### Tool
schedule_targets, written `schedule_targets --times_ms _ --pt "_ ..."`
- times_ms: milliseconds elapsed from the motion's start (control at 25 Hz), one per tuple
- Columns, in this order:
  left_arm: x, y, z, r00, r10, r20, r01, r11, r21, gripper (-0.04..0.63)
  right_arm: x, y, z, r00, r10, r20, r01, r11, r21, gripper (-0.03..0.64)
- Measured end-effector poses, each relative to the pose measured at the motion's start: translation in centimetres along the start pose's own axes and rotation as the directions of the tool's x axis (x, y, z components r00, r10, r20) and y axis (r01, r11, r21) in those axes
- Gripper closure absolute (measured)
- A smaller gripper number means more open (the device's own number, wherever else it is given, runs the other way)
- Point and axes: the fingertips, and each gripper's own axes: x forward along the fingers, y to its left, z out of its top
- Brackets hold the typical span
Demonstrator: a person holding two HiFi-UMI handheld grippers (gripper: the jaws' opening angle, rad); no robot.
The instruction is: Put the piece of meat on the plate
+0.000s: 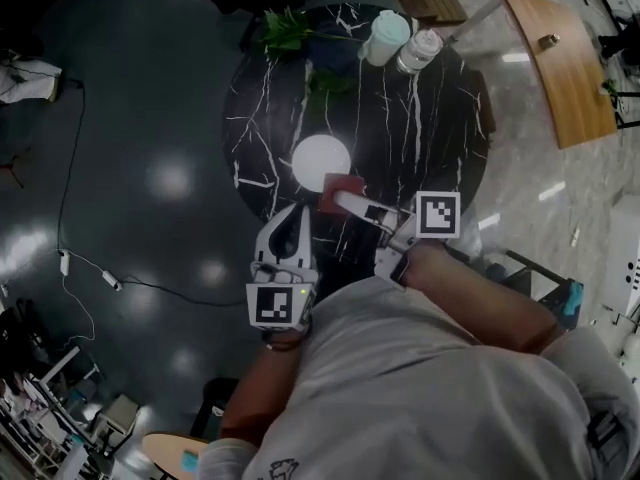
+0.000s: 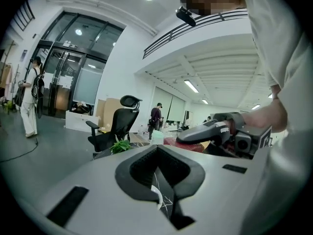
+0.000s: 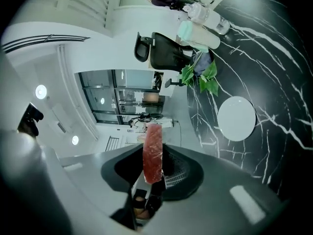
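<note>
Round table (image 1: 420, 138): black marble-look top, white veins, glossy. Plate (image 1: 321, 158): white, smooth, low sheen. Piece of meat (image 3: 152, 153): red, pale-marbled, moist-looking. Left gripper (image 1: 293, 218) and right gripper (image 3: 155, 180): matt grey plastic shells; pads (image 3: 178, 173) black, ribbed. Floor (image 1: 150, 168): dark, polished, reflects lights. Side tabletop (image 1: 565, 68): brown wood, satin.

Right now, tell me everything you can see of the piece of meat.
The piece of meat is a flat, roughly rectangular slab, deep red with pale marbling, and it looks raw. It stands on edge, clamped between the jaws of the right gripper, with its far end sticking out past them. In the head view it sits over the black marble table, right by the rim of the white plate; whether it touches the plate I cannot tell.
</note>
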Motion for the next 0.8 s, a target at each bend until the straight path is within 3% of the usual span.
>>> schedule_targets --times_ms 280,400,520,800 --pt "4.0 2.2 -5.0 0.998 0.017 -0.058 -0.017 1.000 -0.014 0.589 2.8 -6.1 3.6 0.997 -0.059 -0.054 0.056 0.997 -0.061 0.526" --pt "5.7 2.7 -6.8 0.997 0.002 -0.074 -0.004 1.000 -0.024 0.589 4.4 -10.1 4.5 0.991 -0.114 -0.070 0.112 0.993 -0.038 0.526" --pt "7.1 3.3 -8.9 0.995 -0.002 -0.099 -0.001 0.999 -0.034 0.589 5.9 -13.0 4.7 0.986 -0.141 -0.084 0.141 0.990 -0.013 0.526" --pt "10.0 5.4 -13.3 0.992 0.033 -0.124 -0.039 0.998 -0.050 0.589 7.9 -19.0 4.6 0.970 -0.184 -0.161 0.176 0.982 -0.060 0.526"
